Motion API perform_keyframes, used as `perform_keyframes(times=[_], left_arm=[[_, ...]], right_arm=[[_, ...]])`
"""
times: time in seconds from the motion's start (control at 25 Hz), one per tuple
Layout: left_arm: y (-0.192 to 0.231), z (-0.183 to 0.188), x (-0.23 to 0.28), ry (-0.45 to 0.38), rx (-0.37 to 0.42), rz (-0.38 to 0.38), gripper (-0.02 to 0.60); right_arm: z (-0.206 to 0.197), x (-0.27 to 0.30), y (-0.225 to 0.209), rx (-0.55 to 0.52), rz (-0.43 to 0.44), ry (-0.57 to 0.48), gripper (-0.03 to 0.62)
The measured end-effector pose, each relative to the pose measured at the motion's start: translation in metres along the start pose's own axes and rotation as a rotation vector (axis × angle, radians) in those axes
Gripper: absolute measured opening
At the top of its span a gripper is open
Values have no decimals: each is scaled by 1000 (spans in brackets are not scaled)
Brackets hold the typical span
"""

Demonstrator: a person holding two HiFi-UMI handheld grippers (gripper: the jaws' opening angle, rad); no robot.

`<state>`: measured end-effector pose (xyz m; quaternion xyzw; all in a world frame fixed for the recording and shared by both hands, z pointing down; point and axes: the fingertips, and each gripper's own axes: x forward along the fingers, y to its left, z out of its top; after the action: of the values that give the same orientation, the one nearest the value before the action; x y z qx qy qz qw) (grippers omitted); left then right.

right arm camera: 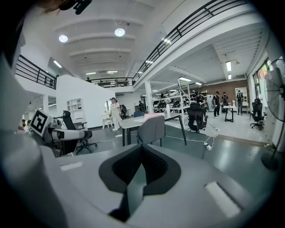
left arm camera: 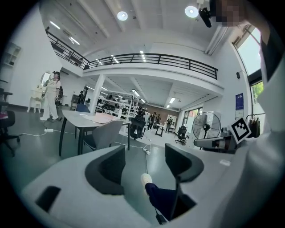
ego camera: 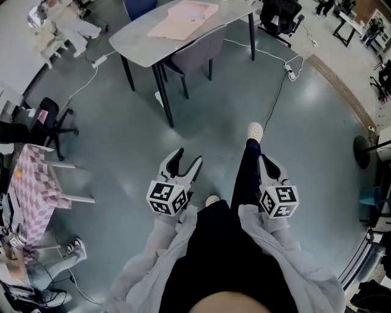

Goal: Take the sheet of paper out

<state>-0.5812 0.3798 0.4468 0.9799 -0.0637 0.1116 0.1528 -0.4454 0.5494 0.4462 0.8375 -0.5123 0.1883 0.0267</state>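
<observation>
A dark, smooth garment [ego camera: 214,263] fills the bottom of the head view, with pale grey, creased sleeves [ego camera: 146,263] on either side of it. Each sleeve ends at a cube [ego camera: 166,198] printed with black-and-white square markers. Beyond the cubes come the tongs, made of matte grey plastic with black curved pads.

The left tongs [ego camera: 187,158] stand open. Their two scooped pads are apart, and only the floor and a white shoe [left arm camera: 146,180] show through the gap. The right tongs [right arm camera: 141,156] are closed, the ribbed pads meeting in a narrow seam with nothing between them.

Both point out over the glossy grey-green floor [ego camera: 122,140], which carries soft reflections and a thin black cable [ego camera: 276,101].

The paper [ego camera: 183,18] lies flat on the counter [ego camera: 137,40] at the top of the head view, well apart from both tongs. It is pale pink and rectangular, and looks like more than one layer, the edges a little askew. The counter is a light grey slab with rounded corners on thin black legs. A grey moulded chair [ego camera: 195,55] is tucked under its near edge
</observation>
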Motion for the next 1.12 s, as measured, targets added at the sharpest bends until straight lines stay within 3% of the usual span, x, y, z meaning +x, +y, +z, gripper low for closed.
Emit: perform_keyframes(times=[0.16,0.28,0.64,1.12], left_arm=[[-1,2,1,-23,-26,14,441],[5,4,0,-50,-41,40,498],[33,10,26,-55,-68,95,552],[88,59,128,-88,-85,123,557]], right_arm=[[3,3,3,8,26,-6,9],[2,11,7,7,50,-1,9],[5,55,2,22,101,21,9],[59,158,-47,-6,145,23,9]])
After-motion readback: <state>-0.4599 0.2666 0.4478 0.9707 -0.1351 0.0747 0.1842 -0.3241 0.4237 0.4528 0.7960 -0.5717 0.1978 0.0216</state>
